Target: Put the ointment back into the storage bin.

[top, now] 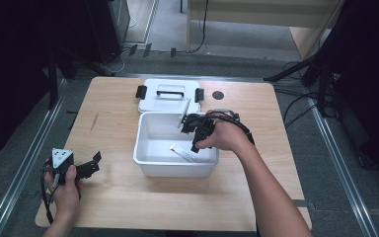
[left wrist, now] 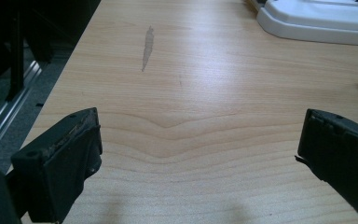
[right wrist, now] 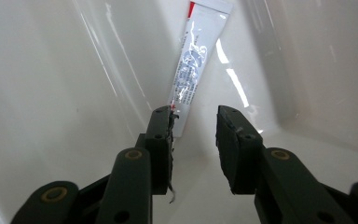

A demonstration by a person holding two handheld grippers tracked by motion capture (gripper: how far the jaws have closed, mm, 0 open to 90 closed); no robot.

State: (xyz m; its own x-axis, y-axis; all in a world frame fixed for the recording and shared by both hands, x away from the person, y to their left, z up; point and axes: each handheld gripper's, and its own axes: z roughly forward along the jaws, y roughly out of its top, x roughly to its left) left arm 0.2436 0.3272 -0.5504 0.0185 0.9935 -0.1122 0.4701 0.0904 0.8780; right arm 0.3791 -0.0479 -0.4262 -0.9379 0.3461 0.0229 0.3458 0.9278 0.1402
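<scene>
The tube [right wrist: 196, 58], white with silvery-blue print and a red-edged flat end, lay on the floor of the white bin [top: 145, 148], its lid [top: 169, 97] on the table [top: 118, 197] behind. The right gripper [right wrist: 194, 122] reached into the bin, jaws slightly parted around the tube's near end, gripping nothing. The left gripper [left wrist: 198, 140] rested wide open and empty; its view caught a grey streak [left wrist: 147, 45] on the wood

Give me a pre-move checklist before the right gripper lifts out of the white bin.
1. Tube lies on the bin floor: ok.
2. Right gripper jaws apart, nothing between the pads: ok.
3. Tube end clear of the nearer pad: cannot tell, they overlap in the right gripper view.
4. Bin is open, lid set on the table behind it: ok.
5. Left gripper open over bare table: ok.
</scene>
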